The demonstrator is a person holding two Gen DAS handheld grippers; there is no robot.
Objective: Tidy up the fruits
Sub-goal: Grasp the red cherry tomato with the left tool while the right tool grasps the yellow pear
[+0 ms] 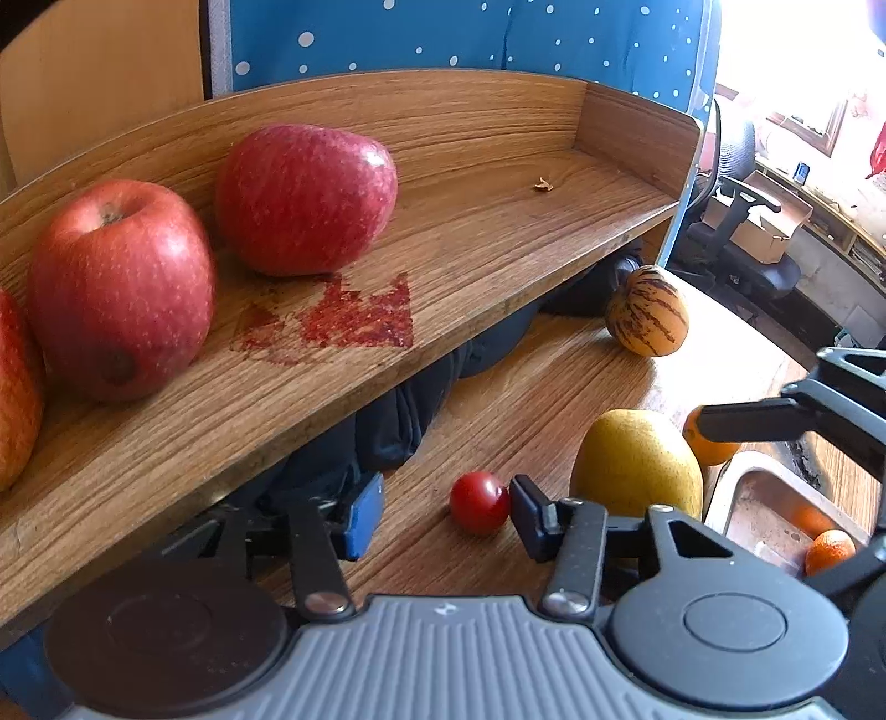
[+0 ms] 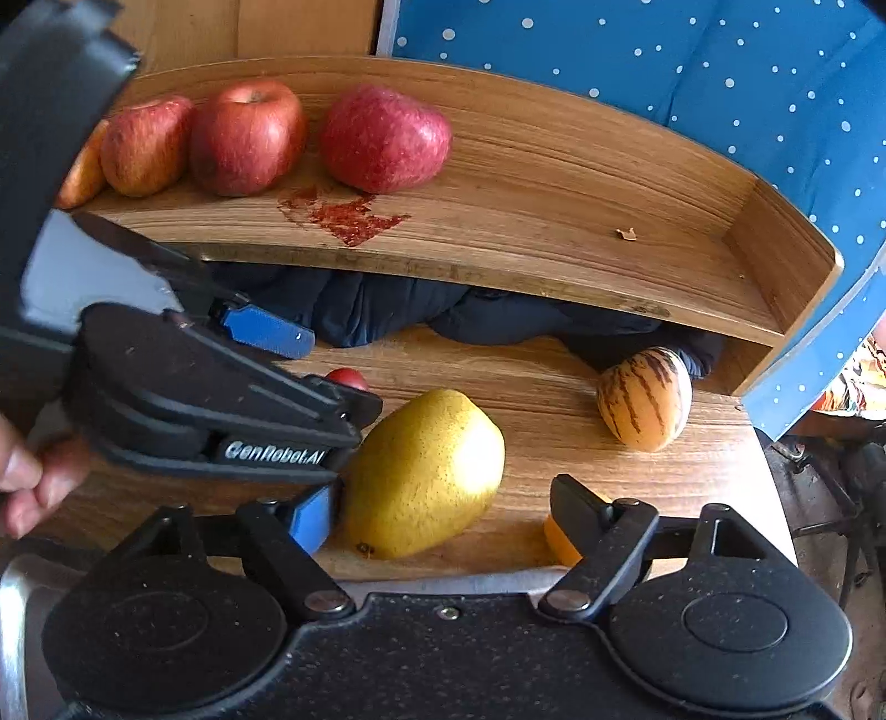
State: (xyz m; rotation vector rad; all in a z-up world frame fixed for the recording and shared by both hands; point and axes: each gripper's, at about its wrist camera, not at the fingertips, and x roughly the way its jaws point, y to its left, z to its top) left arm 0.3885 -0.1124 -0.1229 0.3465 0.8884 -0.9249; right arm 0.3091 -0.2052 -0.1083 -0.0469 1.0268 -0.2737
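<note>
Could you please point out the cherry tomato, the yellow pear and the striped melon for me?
cherry tomato (image 1: 479, 502): left wrist view, middle of its skin.
yellow pear (image 2: 423, 471): right wrist view, its broad side.
striped melon (image 2: 645, 399): right wrist view, its striped flank.

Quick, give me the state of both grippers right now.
Left gripper: open, holding nothing; the cherry tomato sits between its fingers.
Right gripper: open, holding nothing; the yellow pear lies between its fingers.

Blue white-dotted fabric (image 1: 498, 39) behind a wooden shelf (image 1: 498, 232), black office chair (image 1: 742, 221), bright window light (image 1: 792, 50)
</note>
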